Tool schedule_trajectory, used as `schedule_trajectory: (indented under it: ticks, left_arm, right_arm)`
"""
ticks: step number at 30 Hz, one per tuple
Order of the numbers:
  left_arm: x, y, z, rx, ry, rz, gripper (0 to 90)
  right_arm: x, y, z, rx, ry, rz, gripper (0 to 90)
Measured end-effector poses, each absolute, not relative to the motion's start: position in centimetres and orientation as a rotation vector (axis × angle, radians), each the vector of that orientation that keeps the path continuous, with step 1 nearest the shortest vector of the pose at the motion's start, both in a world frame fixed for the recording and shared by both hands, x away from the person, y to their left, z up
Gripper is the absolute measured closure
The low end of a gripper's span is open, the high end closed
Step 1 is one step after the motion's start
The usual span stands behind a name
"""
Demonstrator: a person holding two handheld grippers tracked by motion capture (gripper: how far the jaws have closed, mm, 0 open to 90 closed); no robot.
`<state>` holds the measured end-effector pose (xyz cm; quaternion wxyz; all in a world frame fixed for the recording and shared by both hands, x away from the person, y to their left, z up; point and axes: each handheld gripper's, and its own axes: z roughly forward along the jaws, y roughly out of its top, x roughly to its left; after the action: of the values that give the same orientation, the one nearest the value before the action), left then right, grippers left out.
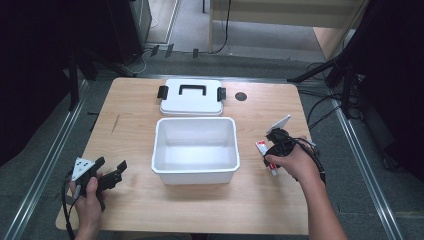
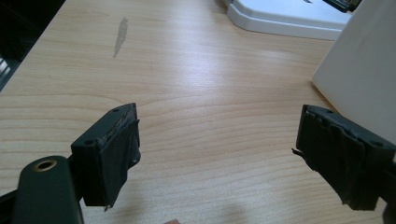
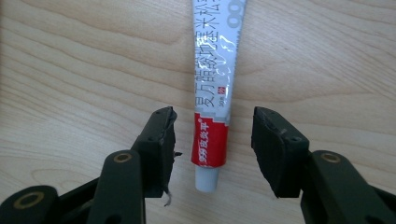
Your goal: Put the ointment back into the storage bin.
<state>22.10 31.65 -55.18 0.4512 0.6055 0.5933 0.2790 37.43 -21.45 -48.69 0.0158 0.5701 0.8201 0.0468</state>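
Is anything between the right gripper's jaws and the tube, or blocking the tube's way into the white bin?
Nothing visible. The right gripper has its jaws open on either side of the tube, which lies on bare table. The white bin is open, its lid set behind it.

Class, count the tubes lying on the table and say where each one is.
1. The tube lies on the table right of the white box, between the open jaws of the right gripper. None seems hidden.

Left side: bare table before the left gripper.
Middle: white bin and lid block the way.
Right jaws: tube lies between.
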Motion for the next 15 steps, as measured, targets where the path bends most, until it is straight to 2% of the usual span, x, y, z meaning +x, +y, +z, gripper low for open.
schedule_trajectory:
  ticks: [6, 15]
  left_arm:
    - [22.2, 31.7, -55.2, 1.496, 1.467, 0.683, 14.4]
    - [22.2, 31.7, -55.2, 1.494, 1.466, 0.677, 14.4]
  right_arm:
    - [38.3, -20.5, -49.6, 1.765, 2.574, 0.075, 57.4]
    - [39.1, -20.1, -50.3, 1.762, 2.592, -0.018, 71.5]
